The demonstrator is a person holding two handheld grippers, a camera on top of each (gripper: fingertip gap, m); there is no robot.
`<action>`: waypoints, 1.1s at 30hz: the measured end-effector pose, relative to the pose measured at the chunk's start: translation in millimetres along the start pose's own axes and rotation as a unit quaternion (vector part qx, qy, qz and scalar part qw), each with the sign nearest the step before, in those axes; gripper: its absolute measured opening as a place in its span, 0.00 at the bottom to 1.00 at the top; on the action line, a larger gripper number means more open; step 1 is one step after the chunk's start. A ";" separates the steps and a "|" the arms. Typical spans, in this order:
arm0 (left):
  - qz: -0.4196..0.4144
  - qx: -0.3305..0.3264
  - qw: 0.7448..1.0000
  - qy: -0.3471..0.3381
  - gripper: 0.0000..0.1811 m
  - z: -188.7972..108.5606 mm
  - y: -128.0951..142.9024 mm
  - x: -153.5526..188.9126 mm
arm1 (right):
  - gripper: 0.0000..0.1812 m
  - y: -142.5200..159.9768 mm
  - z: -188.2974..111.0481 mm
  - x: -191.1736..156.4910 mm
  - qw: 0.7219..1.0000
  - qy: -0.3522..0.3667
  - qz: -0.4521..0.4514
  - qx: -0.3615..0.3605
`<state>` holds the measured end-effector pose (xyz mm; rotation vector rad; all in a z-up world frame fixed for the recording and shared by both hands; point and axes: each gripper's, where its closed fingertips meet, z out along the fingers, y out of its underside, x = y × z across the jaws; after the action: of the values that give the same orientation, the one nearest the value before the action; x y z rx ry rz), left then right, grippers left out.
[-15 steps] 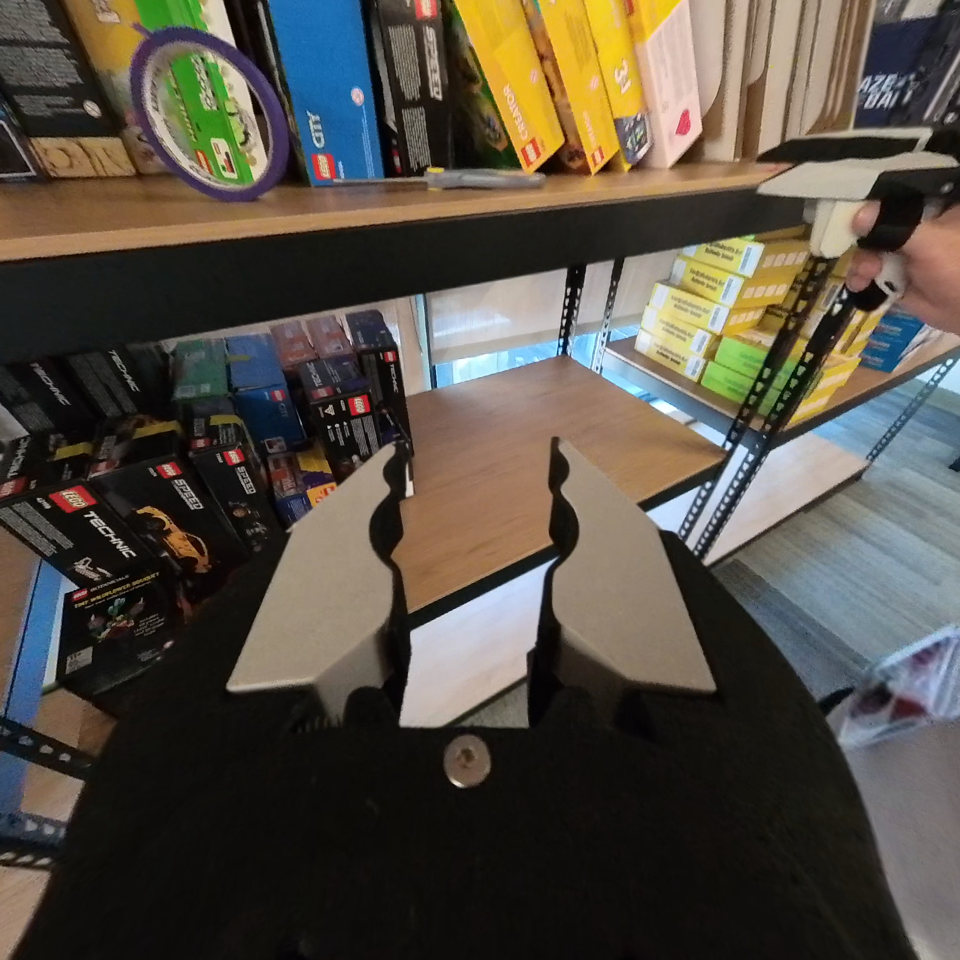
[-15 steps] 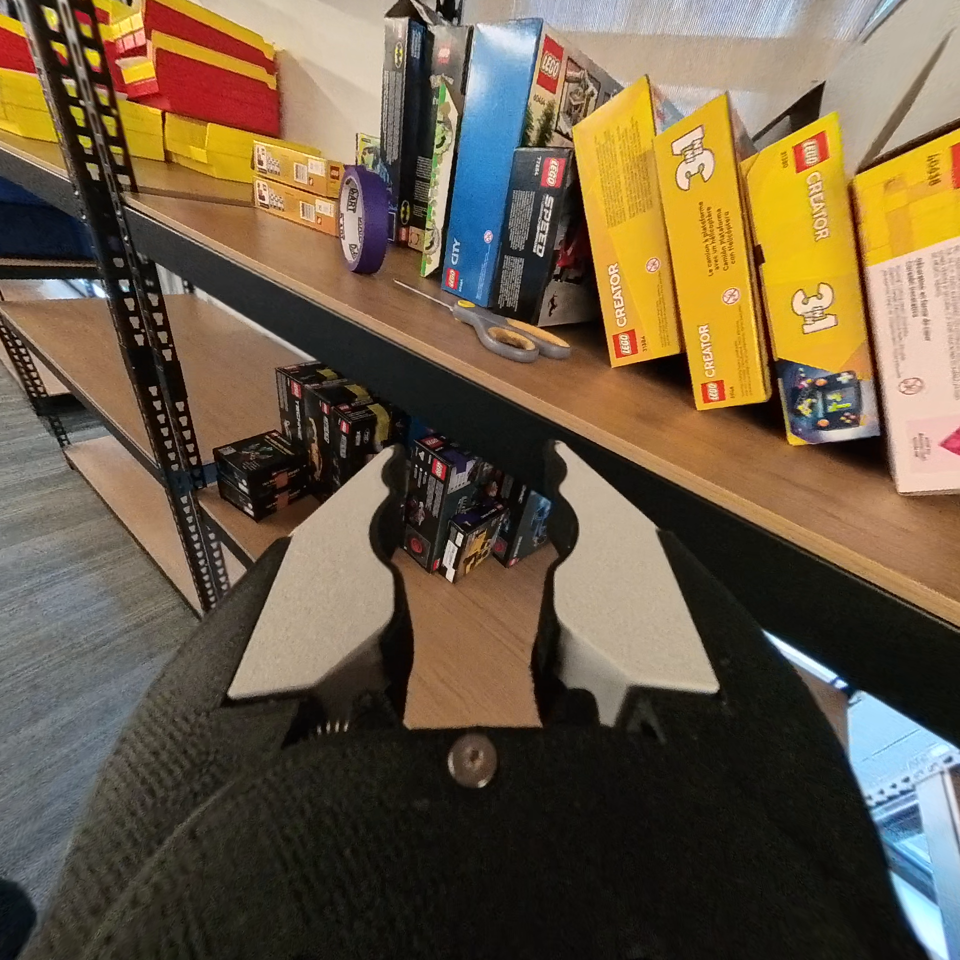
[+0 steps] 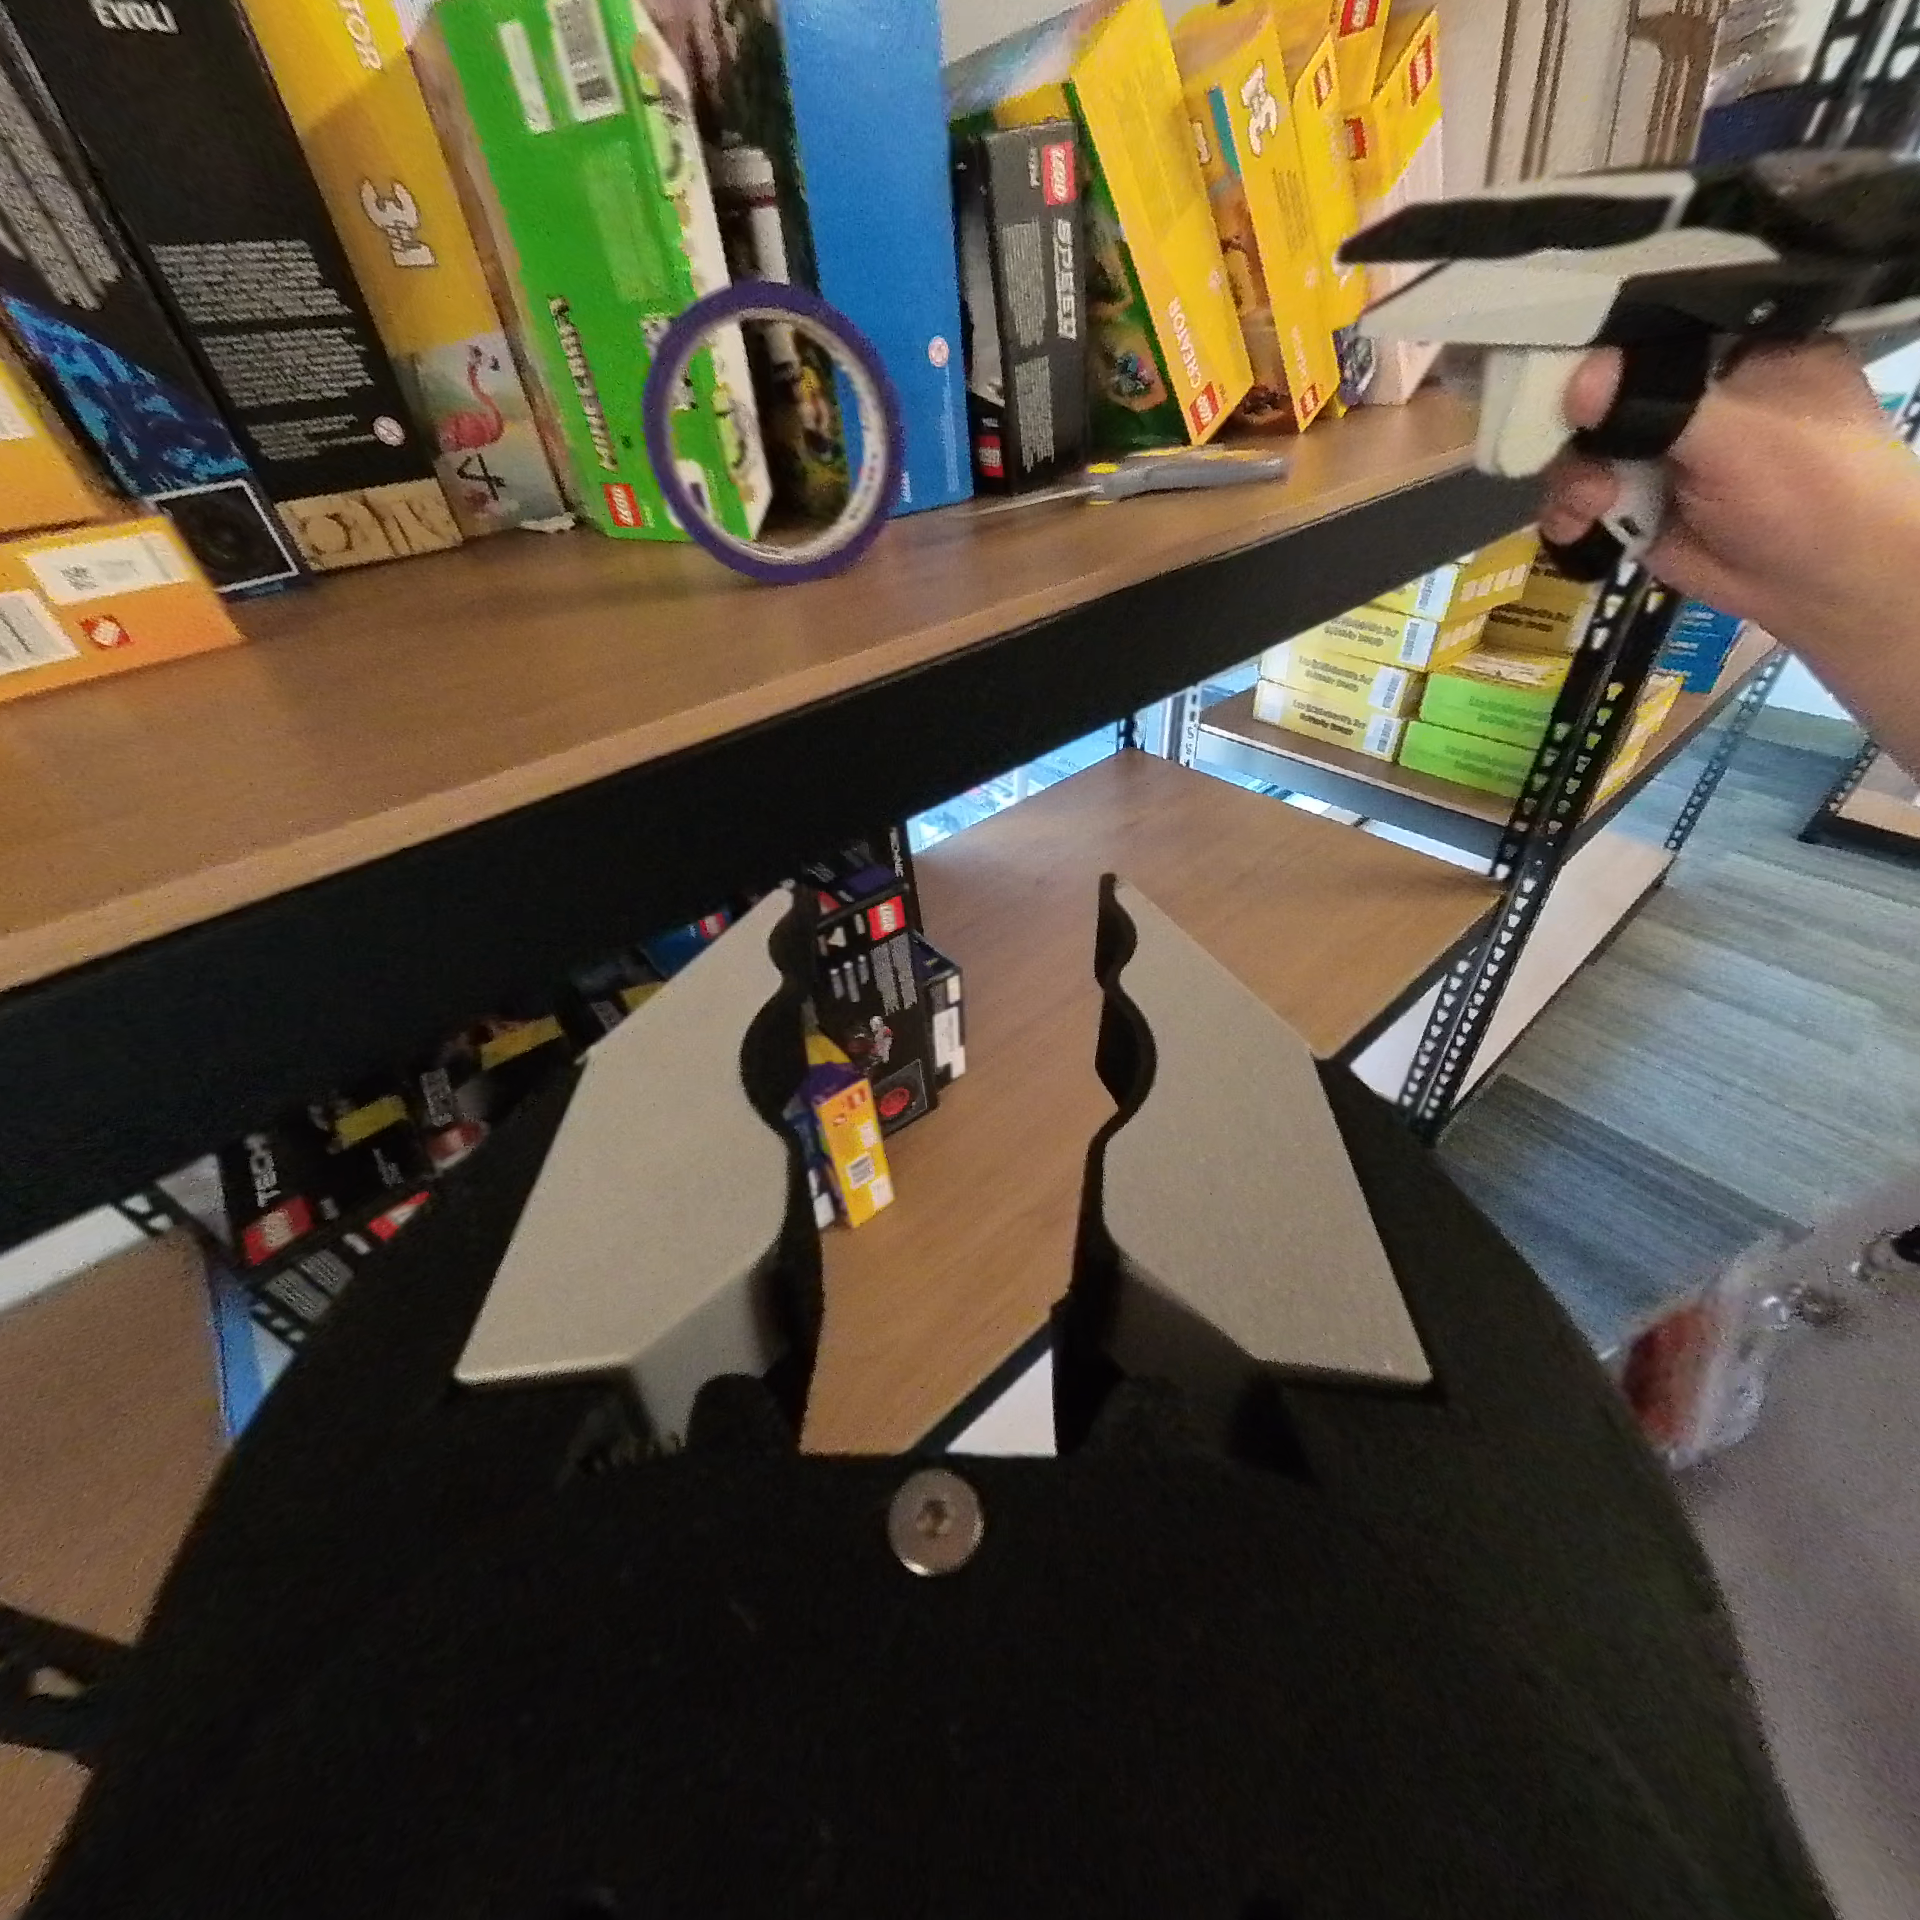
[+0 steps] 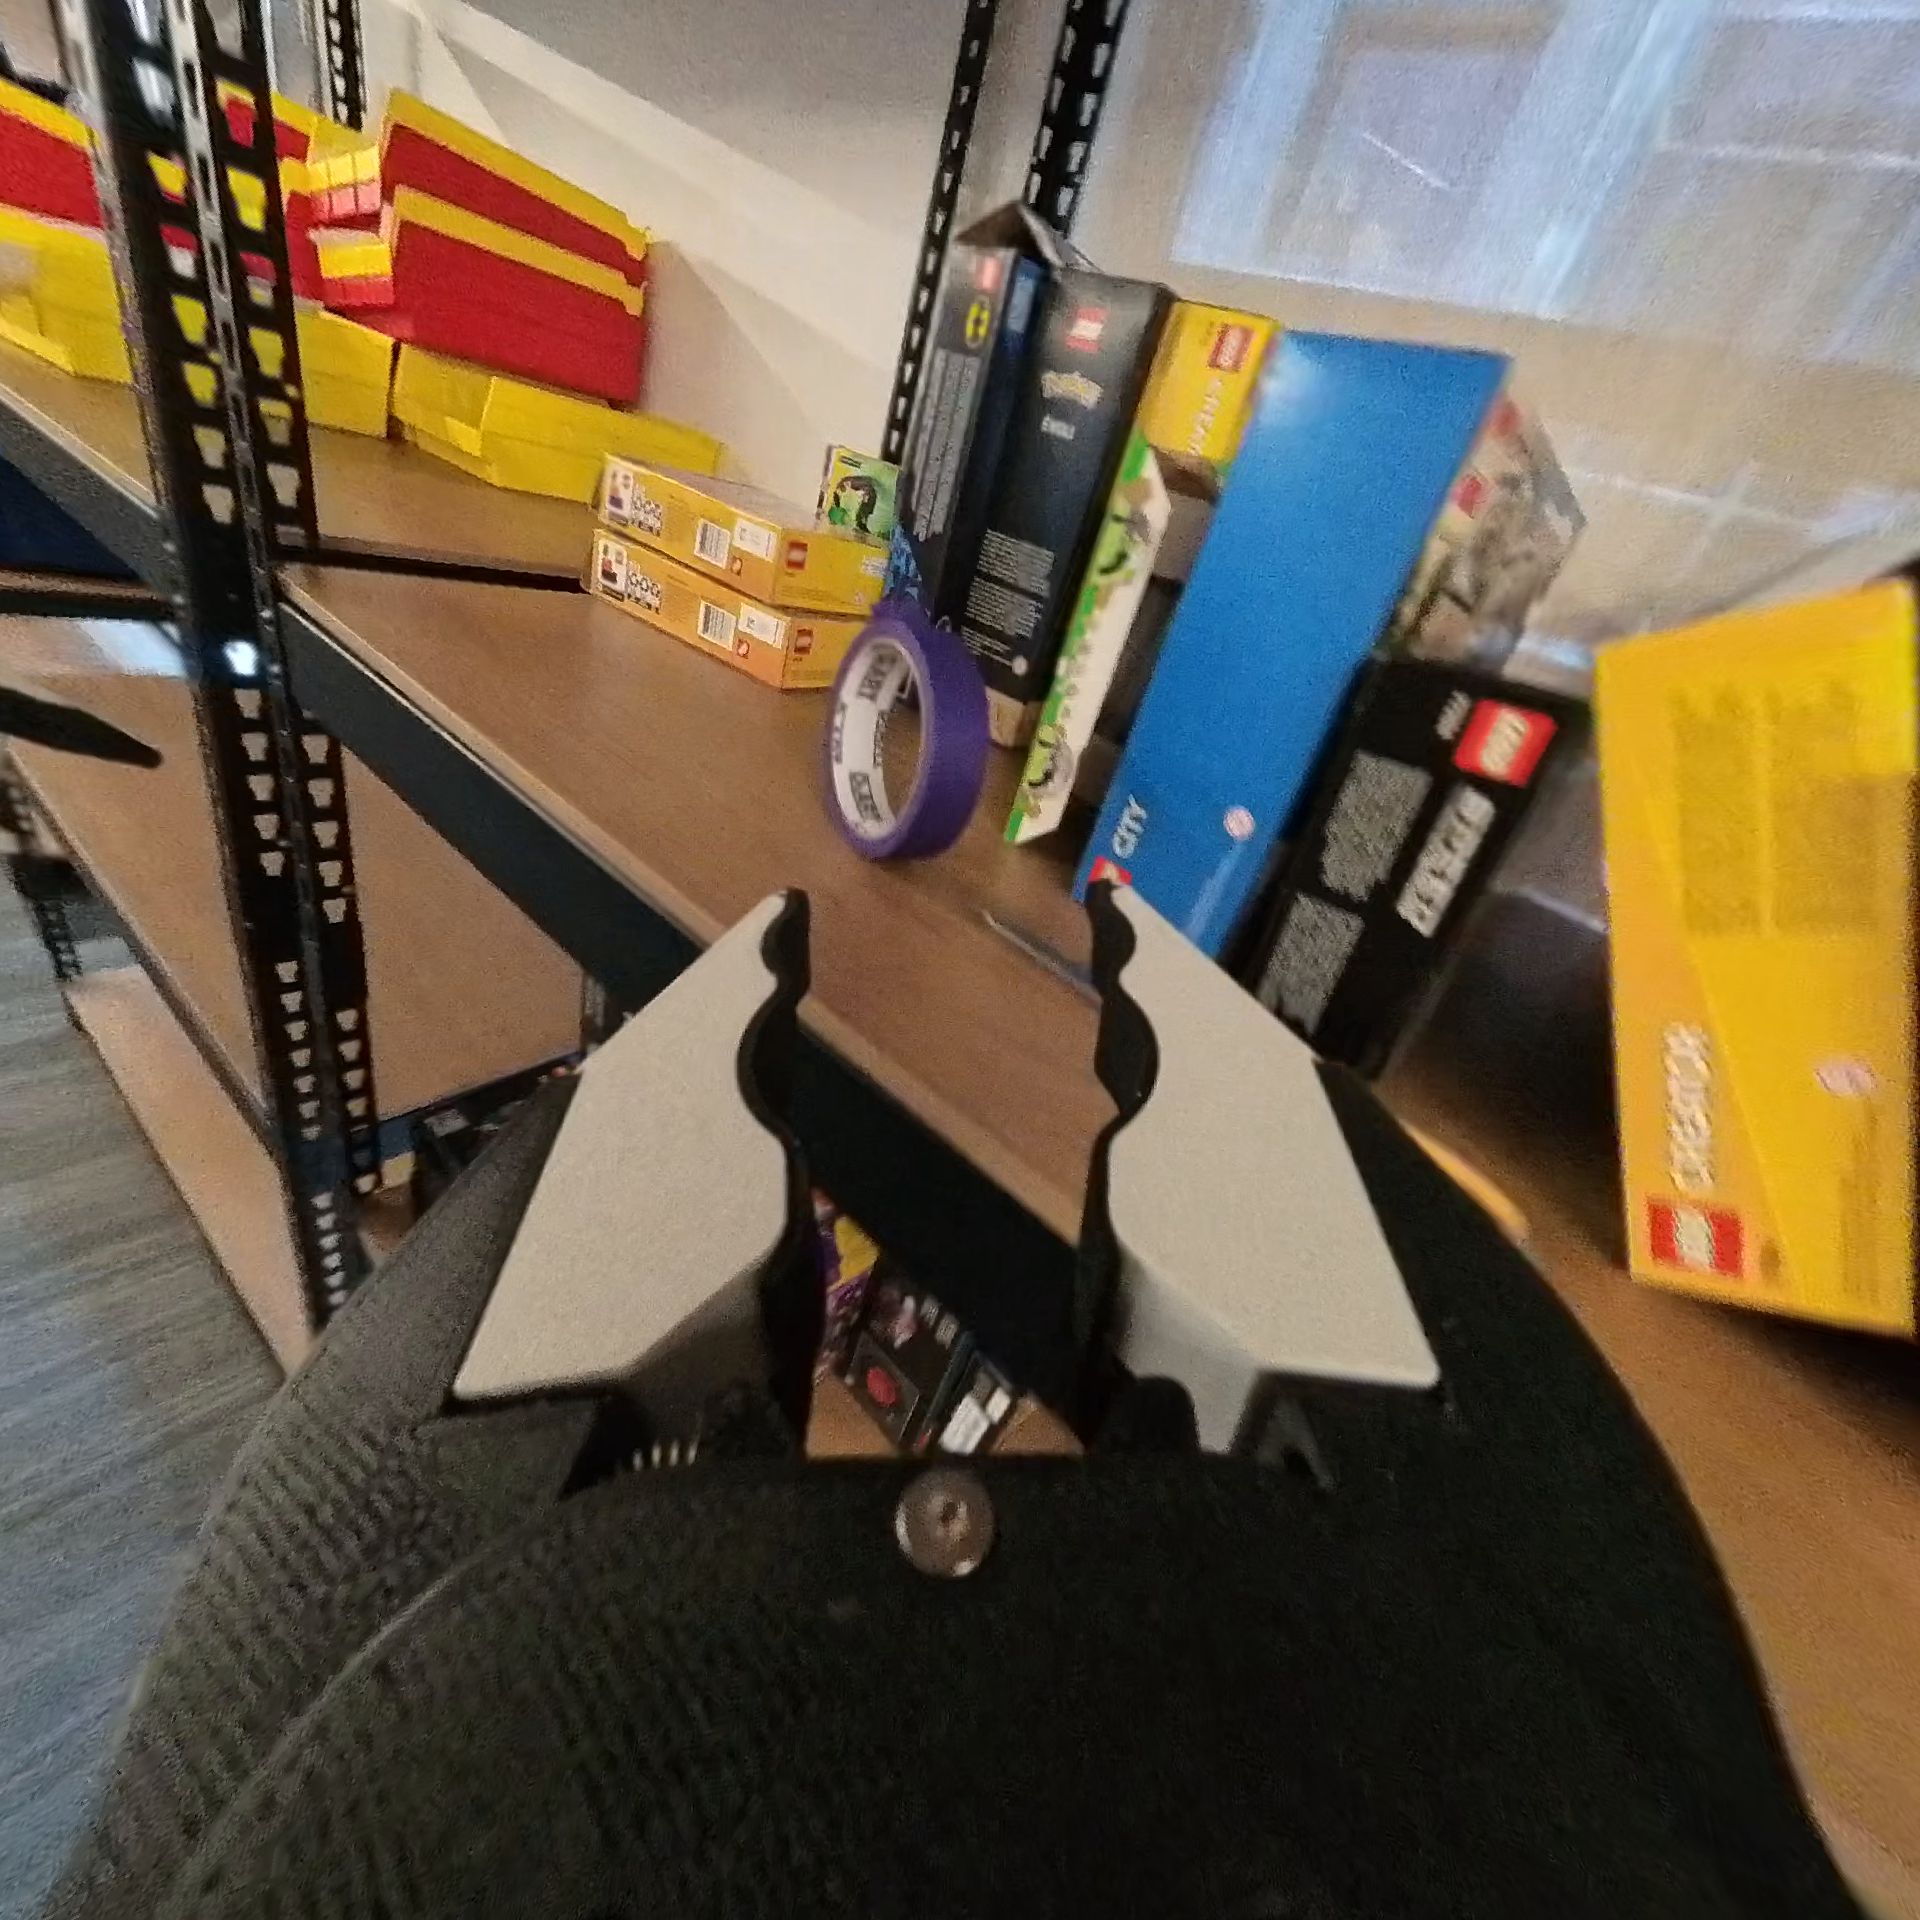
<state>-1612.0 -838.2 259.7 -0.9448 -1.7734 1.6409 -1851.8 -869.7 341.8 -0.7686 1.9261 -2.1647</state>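
A purple tape roll point(image 3: 792, 566) stands on edge on the upper wooden shelf point(image 3: 436, 707), in front of upright toy boxes. Grey-handled scissors point(image 3: 1179, 476) lie to its right. My left gripper point(image 3: 945, 899) is open and empty, below and in front of the shelf's black front edge. My right gripper point(image 4: 945, 909) is open and empty at shelf height, just over the front edge, with the tape roll point(image 4: 951, 727) a short way ahead. In the left wrist view the right gripper point(image 3: 1363, 286) shows at the upper right, held by a hand point(image 3: 1766, 499).
Upright boxes line the back of the shelf: a blue box point(image 4: 1299, 623), a black box point(image 4: 1423, 862) and a yellow box point(image 4: 1766, 935). Flat yellow boxes point(image 4: 727, 582) lie to the left. A black slotted post point(image 4: 239, 520) stands left. Small boxes point(image 3: 883, 997) sit on the lower shelf.
Both grippers have risen. The right one now sits at shelf level, closer to the tape roll. The left one sees onto the upper shelf. Both stay open.
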 end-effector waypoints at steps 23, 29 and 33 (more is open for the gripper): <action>-0.009 0.025 0.999 -0.045 0.28 -36.3 12.1 -130.7 | 0.37 -81.3 303.9 -172.2 0.904 -0.206 -0.372 -0.039; -0.025 0.026 0.997 -0.065 0.28 -54.0 22.7 -127.1 | 0.40 -31.7 412.5 -175.9 0.822 -0.151 -0.535 -0.128; -0.056 0.036 0.996 -0.063 0.27 -64.7 29.8 -119.2 | 0.46 -18.6 435.2 -167.3 0.802 -0.130 -0.558 -0.166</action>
<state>-1484.9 -892.5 246.0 -0.7102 -1.8015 1.7138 -1503.5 -1180.2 334.3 -2.6384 1.9003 -1.8858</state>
